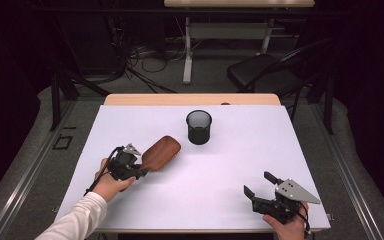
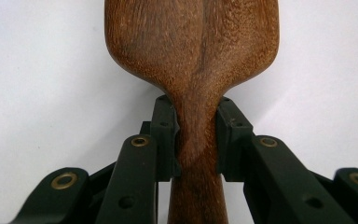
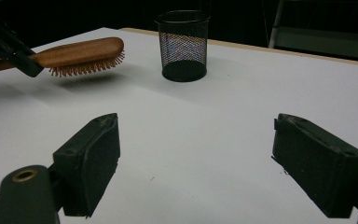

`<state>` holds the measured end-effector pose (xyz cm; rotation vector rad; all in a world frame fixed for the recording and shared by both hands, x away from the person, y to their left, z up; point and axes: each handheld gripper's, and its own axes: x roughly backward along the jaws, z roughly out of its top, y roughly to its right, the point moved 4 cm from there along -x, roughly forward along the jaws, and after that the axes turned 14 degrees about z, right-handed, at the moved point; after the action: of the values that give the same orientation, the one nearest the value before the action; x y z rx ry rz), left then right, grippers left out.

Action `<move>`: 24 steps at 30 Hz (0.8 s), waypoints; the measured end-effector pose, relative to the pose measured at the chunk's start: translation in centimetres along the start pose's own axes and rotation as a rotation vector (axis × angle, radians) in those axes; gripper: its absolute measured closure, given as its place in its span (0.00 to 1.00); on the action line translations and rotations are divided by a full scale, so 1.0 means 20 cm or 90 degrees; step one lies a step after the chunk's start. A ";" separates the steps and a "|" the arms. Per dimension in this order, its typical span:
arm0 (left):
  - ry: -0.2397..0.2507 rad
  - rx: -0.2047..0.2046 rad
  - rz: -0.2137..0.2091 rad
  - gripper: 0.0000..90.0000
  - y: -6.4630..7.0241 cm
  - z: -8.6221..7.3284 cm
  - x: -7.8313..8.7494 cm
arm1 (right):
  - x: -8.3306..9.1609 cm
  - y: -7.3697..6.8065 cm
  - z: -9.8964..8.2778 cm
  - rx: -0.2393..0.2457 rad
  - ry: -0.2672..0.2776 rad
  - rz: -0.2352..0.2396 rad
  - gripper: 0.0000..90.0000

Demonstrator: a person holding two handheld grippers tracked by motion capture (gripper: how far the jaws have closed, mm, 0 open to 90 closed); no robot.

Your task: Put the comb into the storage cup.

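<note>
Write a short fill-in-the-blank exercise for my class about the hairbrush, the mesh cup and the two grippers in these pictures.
1. The left gripper is shut on the wooden hairbrush by its ____.
2. The hairbrush's bristles point ____.
3. The black mesh cup stands ____ on the white table.
4. The right gripper's jaws are ____.

Missing words: handle; down; upright; open

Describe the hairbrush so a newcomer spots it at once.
Start at the white table, then its left half. The hairbrush sits in the left claw, left of the black mesh cup. It alone is brown wood, bristles facing down.
</note>
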<state>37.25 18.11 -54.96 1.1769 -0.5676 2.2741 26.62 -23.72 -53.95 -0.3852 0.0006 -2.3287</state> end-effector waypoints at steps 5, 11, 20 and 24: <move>0.016 0.005 -0.005 0.80 0.00 0.01 0.03 | 0.00 0.00 0.00 0.001 -0.002 0.001 0.16; 0.037 0.016 -0.003 0.80 -0.01 0.04 0.06 | 0.00 0.01 0.00 0.000 0.000 -0.002 0.16; 0.061 0.018 0.001 0.80 -0.02 0.07 0.12 | 0.00 0.01 0.00 0.002 -0.003 -0.001 0.16; 0.069 0.017 0.002 0.80 -0.01 0.09 0.13 | 0.00 0.01 0.00 0.000 -0.002 0.000 0.16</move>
<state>37.18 17.94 -51.81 1.0578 -0.4995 2.3376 26.72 -23.87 -53.92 -0.3889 -0.0003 -2.3282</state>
